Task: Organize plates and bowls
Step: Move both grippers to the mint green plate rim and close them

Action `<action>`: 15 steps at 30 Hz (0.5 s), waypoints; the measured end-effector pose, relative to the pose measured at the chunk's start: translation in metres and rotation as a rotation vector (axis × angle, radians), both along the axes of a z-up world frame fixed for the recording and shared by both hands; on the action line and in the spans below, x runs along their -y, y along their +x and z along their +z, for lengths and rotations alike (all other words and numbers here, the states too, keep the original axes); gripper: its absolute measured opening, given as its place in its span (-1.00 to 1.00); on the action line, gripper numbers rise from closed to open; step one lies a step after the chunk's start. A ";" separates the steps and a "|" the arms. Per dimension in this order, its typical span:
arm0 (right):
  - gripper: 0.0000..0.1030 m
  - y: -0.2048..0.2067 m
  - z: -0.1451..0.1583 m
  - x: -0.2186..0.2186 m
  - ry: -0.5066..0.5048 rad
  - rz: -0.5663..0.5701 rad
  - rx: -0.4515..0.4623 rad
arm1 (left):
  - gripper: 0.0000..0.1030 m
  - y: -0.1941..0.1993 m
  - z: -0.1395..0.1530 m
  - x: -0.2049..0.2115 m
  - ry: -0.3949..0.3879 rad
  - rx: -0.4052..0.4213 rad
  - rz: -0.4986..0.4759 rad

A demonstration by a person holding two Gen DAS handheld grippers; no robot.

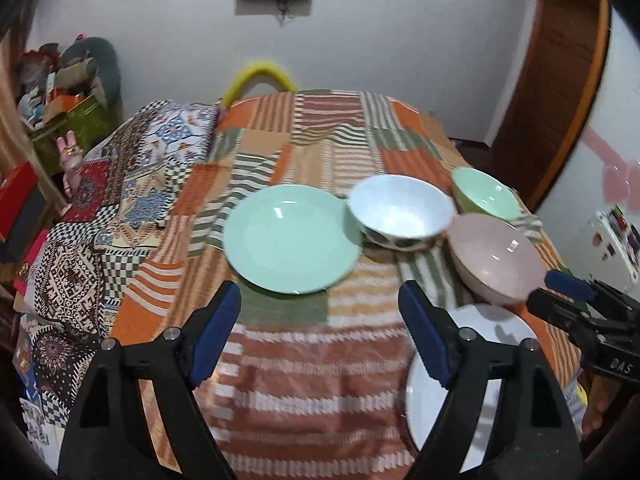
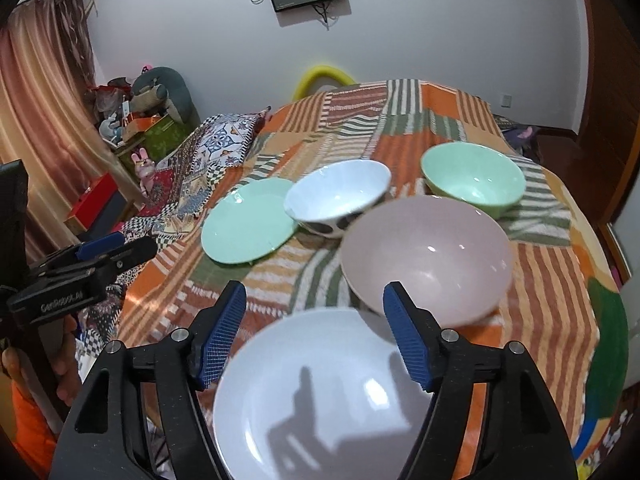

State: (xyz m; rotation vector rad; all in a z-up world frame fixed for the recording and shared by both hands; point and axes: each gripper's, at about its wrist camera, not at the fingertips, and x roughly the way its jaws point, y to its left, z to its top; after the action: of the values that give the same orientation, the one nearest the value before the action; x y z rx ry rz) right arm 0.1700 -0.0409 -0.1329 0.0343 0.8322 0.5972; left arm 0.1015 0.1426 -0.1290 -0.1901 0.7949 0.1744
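The white plate (image 2: 320, 392) runs off the bottom edge, bowls blurred.

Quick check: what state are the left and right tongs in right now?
Left tongs: open, holding nothing.
Right tongs: open, empty, above the white plate.

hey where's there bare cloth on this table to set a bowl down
Free: the striped cloth near the left gripper, bordered by the green plate and white plate; also the far stretch behind the white bowl. Crowded: the white bowl, pink bowl and green bowl sit close together.
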 end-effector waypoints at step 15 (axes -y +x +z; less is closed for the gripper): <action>0.32 0.062 -0.008 -0.073 -0.061 0.101 -0.015 | 0.58 0.056 -0.040 -0.079 0.037 -0.060 0.093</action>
State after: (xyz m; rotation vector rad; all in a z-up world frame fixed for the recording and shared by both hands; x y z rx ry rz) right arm 0.2325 0.0317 -0.1407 -0.0590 0.8698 0.6669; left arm 0.1576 0.2216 -0.1692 -0.1877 0.8424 0.2834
